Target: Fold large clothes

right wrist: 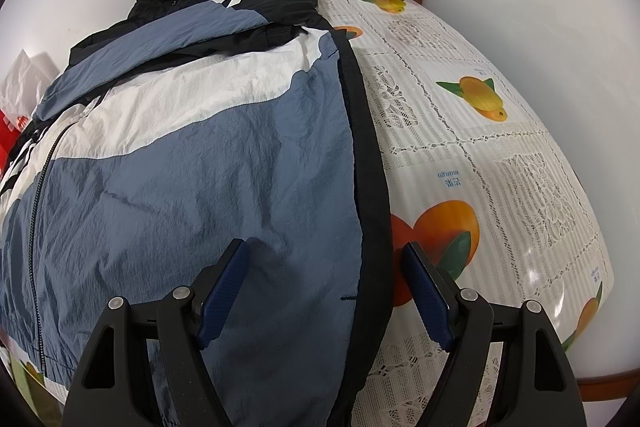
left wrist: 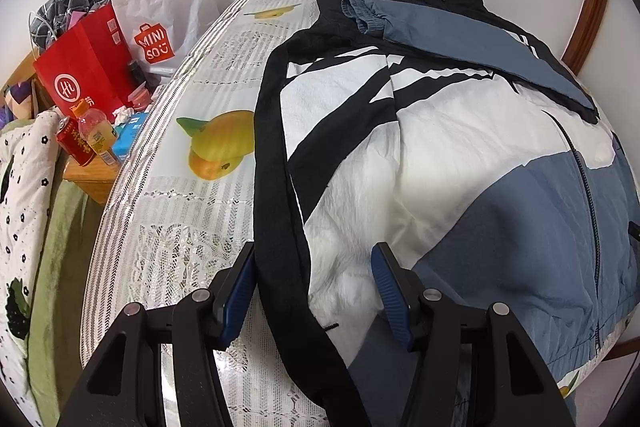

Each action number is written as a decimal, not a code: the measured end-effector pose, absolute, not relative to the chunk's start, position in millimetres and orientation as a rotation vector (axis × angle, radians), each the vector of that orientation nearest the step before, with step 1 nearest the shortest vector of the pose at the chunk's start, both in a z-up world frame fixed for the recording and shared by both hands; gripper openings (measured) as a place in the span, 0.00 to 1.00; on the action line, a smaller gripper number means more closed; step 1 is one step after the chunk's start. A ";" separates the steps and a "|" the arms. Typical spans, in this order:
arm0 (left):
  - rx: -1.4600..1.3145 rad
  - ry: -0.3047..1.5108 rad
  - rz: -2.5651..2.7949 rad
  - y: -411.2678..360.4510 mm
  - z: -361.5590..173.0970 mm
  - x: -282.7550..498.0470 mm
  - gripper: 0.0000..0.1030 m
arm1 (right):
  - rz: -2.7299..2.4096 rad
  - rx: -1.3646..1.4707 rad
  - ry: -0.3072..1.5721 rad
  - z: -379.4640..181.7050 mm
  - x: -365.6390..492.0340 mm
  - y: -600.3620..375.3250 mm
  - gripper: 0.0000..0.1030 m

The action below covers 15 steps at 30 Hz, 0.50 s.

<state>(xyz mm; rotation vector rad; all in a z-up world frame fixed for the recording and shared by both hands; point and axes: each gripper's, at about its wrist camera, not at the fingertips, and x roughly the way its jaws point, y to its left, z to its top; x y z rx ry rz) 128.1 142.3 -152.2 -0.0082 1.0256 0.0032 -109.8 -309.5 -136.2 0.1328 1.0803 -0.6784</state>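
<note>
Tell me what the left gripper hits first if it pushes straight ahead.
Most likely the jacket: the open left gripper straddles its black side edge, with white fabric directly ahead. Depth is unclear.

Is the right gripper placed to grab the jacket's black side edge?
Probably yes: the right gripper stands open astride the jacket's black edge, with nothing lying over it.

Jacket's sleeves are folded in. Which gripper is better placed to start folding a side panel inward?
Either, slightly left. The left gripper is open astride the black side edge of the blue, white and black windbreaker jacket; the right gripper is equally open astride its opposite edge.
</note>
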 end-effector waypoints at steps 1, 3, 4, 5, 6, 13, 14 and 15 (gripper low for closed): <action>-0.006 1.027 0.002 142.3 -152.2 127.7 0.53 | -0.678 0.132 1.079 -136.3 -110.0 -309.0 0.75; -0.006 1.030 0.000 142.0 -151.7 127.4 0.53 | -0.677 0.134 1.081 -136.2 -110.1 -308.8 0.75; -0.011 1.031 0.000 142.5 -151.6 127.0 0.53 | -0.677 0.134 1.083 -136.2 -109.8 -308.4 0.75; -0.014 1.031 -0.001 142.7 -151.4 126.5 0.53 | -0.676 0.132 1.085 -136.1 -109.4 -308.4 0.75; -0.017 1.031 -0.003 142.6 -151.1 125.5 0.52 | -0.674 0.131 1.085 -135.9 -109.3 -308.4 0.75; -0.026 1.016 -0.016 142.0 -152.2 121.8 0.51 | -0.666 0.116 1.077 -136.7 -109.9 -304.4 0.73; -0.020 1.011 -0.013 141.0 -152.7 121.2 0.51 | -0.659 0.109 1.075 -136.8 -109.2 -303.0 0.70; -0.010 1.006 -0.009 139.2 -152.5 120.5 0.50 | -0.652 0.101 1.071 -137.2 -108.8 -301.3 0.67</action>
